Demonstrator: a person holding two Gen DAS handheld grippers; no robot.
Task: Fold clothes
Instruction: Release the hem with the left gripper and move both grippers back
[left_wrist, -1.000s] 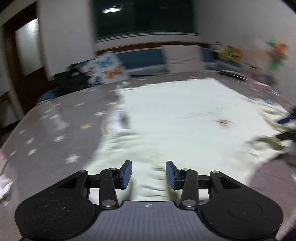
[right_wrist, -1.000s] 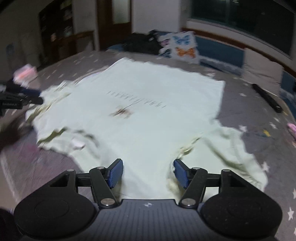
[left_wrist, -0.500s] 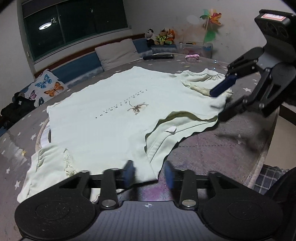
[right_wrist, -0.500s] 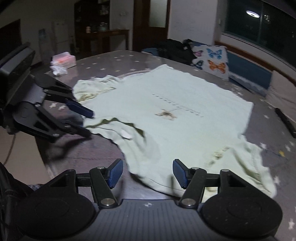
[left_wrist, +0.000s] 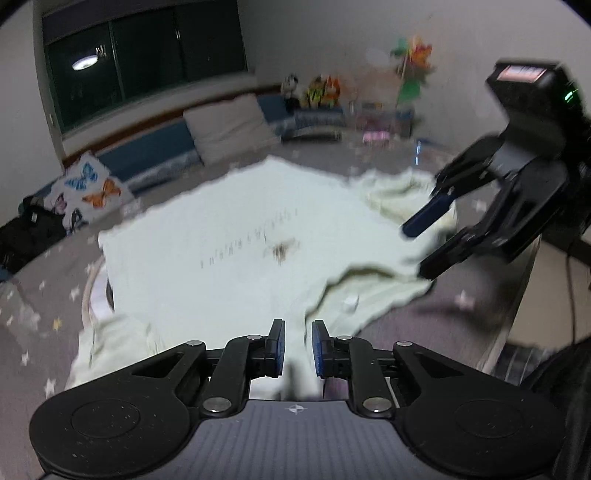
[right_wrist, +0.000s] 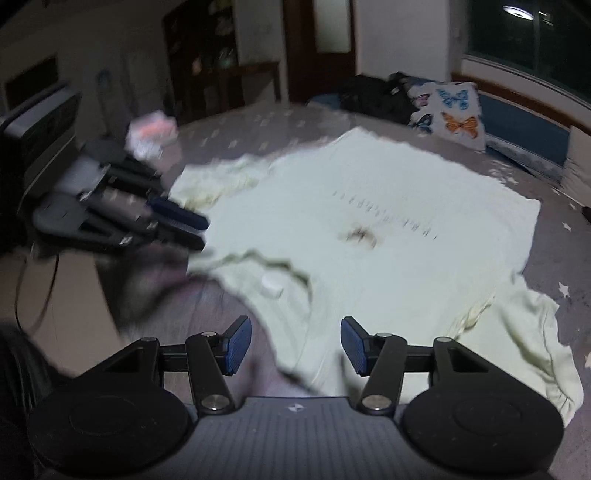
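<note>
A pale green T-shirt (left_wrist: 229, 236) with a small print lies spread on a grey star-patterned surface (left_wrist: 33, 295); it also shows in the right wrist view (right_wrist: 388, 236). My left gripper (left_wrist: 297, 345) has its blue pads nearly together with the shirt's shoulder edge between them. My right gripper (right_wrist: 295, 345) is open just above the shirt's other shoulder edge by the collar. Each gripper shows in the other's view: the right one (left_wrist: 424, 243) open, the left one (right_wrist: 192, 229) close to shut.
A butterfly-print cushion (left_wrist: 88, 188) and a dark bag (left_wrist: 26, 236) lie at the far left. A white cushion (left_wrist: 229, 125) and toys (left_wrist: 314, 88) stand along the back wall. The table edge (left_wrist: 517, 302) runs at the right.
My left gripper's jaws have closed from open to nearly together over the shirt's edge. Both grippers have come lower and closer to the shirt's collar end. The right gripper stays open.
</note>
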